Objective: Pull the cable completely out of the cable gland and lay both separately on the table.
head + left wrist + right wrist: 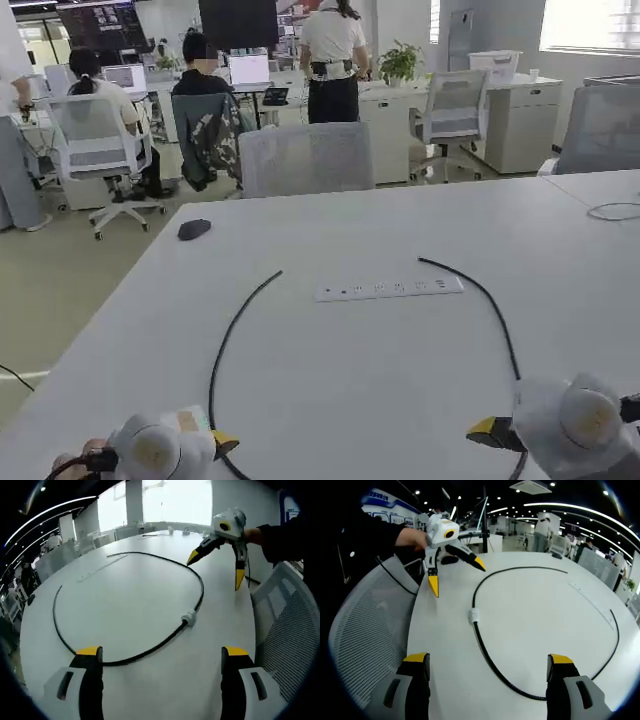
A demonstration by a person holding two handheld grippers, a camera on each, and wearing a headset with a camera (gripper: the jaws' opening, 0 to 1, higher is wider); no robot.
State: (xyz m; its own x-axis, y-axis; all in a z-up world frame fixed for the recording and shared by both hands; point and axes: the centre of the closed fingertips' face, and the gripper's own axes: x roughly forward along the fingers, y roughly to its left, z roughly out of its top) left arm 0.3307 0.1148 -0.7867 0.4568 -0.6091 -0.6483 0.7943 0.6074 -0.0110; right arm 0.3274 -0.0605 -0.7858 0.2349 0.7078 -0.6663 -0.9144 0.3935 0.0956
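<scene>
Left gripper view: the cable gland sits threaded on the cable, which lies as an open loop on the surface. The left gripper and right gripper flank the gland, both spread wide and empty, apparently staged to pull apart. Gland axis follows the cable, gripper to gripper; cable ends point away from the gland.
</scene>
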